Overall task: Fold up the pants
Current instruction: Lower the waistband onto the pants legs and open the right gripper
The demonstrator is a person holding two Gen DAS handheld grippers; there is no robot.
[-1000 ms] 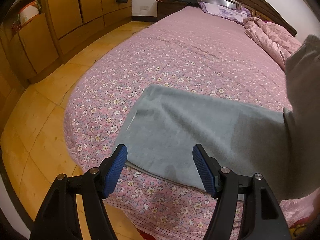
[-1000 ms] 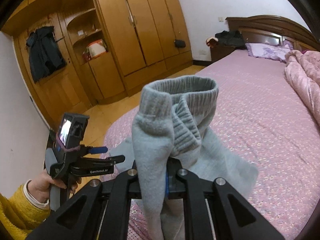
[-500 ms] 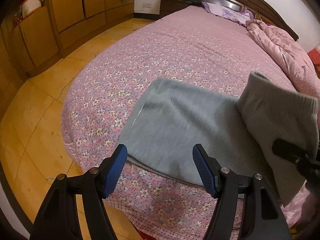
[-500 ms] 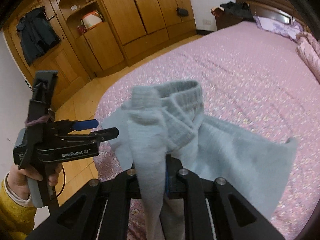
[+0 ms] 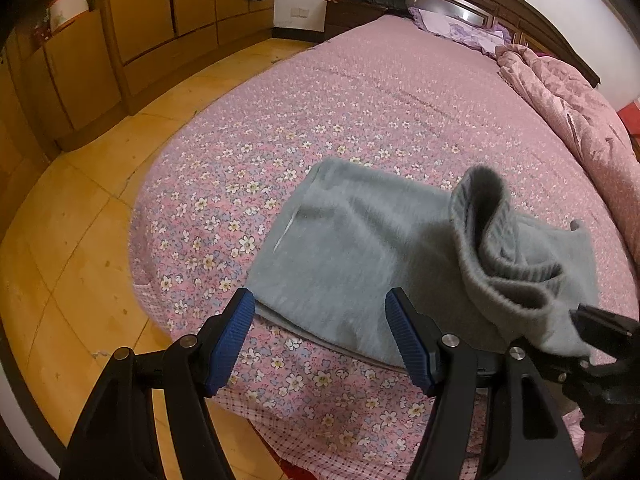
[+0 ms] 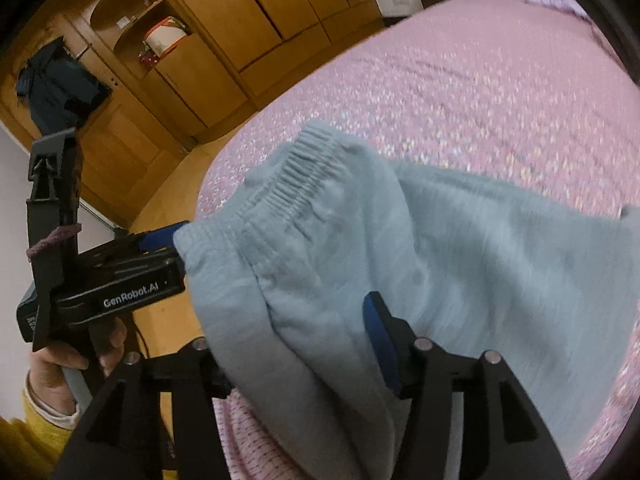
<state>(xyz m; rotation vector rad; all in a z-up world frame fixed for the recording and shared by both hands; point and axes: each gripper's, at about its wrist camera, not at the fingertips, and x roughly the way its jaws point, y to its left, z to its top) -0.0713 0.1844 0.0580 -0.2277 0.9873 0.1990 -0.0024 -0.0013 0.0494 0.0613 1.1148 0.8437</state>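
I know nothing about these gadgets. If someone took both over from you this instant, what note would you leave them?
Left gripper: open, empty, hovering over the near edge of the grey pants.
Right gripper: fingers spread, with the pants' ribbed end draped across them, not pinched.
Pants: mostly flat near the corner of the pink bed; the ribbed end is bunched up above the flat part.
Done: that end has been carried over the rest.
Left: probably lay it flat, align the edges, smooth it and fold again.
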